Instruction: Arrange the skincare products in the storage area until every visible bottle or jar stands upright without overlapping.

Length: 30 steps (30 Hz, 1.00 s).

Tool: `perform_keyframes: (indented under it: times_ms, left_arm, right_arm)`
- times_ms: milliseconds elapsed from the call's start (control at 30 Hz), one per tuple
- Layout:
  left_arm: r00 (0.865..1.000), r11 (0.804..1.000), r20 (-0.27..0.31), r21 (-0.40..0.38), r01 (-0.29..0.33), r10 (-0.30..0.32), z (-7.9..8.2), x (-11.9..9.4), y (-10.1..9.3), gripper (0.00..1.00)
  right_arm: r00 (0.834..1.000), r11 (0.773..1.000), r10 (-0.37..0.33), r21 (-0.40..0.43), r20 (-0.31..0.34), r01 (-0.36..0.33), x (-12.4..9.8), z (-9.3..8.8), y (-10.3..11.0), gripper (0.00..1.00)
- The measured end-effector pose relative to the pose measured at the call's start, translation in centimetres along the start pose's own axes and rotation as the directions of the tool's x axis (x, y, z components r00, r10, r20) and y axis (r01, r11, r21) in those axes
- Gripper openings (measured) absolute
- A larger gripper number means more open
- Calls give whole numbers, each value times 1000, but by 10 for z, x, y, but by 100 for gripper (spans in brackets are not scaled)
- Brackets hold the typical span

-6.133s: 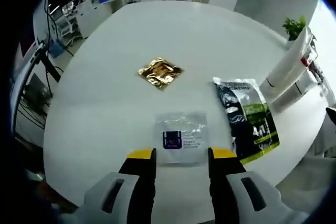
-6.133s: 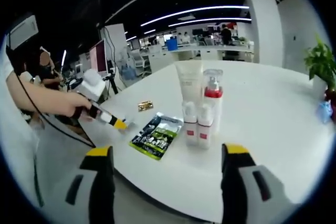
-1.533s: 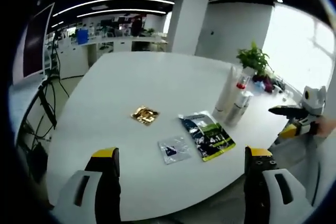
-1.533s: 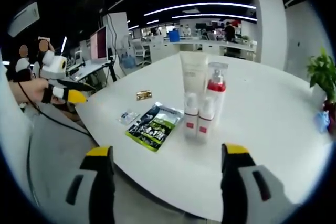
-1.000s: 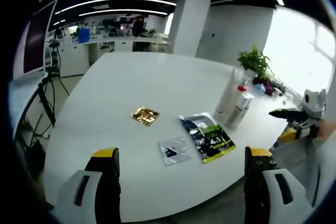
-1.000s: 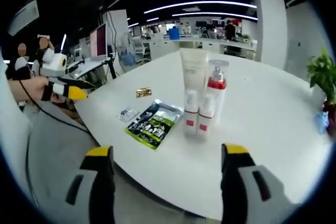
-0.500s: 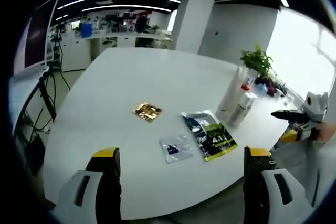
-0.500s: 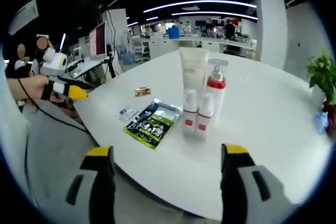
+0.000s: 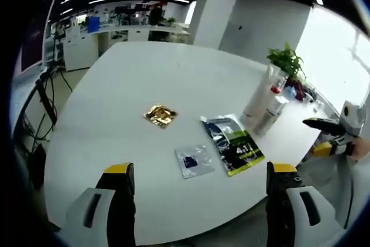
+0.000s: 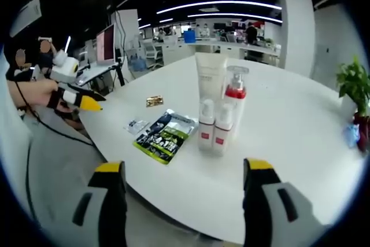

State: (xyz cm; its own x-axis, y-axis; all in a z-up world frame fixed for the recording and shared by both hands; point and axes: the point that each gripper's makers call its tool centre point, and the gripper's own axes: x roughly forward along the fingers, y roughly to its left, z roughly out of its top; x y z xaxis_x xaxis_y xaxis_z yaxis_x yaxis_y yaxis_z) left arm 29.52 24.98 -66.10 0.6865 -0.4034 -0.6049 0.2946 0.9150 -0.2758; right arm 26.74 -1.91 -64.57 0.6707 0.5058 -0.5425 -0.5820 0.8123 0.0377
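Four white skincare bottles (image 10: 218, 108) stand upright, clustered on a round white table (image 10: 289, 137), well beyond the wide-open, empty right gripper (image 10: 182, 201). The left gripper (image 9: 196, 201), also spread wide and empty, hangs above the table's near edge.

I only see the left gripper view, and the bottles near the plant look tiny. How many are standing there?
Observer: Four, all upright, in the right gripper view: a tall white tube, a pump bottle and two small white bottles in front of them.
Operator: Do the little ones have anything on them?
Observer: Each has a red label low on its front.
Operator: Is my other gripper grabbing one?
Observer: No. The right gripper is open, holds nothing, and is back from the table edge.
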Motion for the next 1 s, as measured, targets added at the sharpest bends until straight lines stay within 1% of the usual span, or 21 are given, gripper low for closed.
perform_keyframes:
  times_ms: [167,300,433,567,1000]
  left_arm:
    - [1000,1000,-8,6,-1,1,4,8,4,92]
    - [1000,1000,-31,20,-1,2,6,14,6,91]
    - [999,1000,-35,29,-2,3,11,17,7,91]
    - [998,997,-59,73,-12,16,11,25,12,91]
    - [992,990,-126,140,0,18,16,52,20,91]
  right_arm:
    - [1000,1000,-4,-8,-4,4,0,0,0,84]
    - [1000,1000,-8,-21,-10,7,1,-1,1,84]
    - [1000,1000,-14,-22,-8,14,1,0,0,84]
    - [1000,1000,-16,-17,-8,15,1,0,-1,84]
    - [999,1000,-31,-6,-12,31,1,0,-4,84]
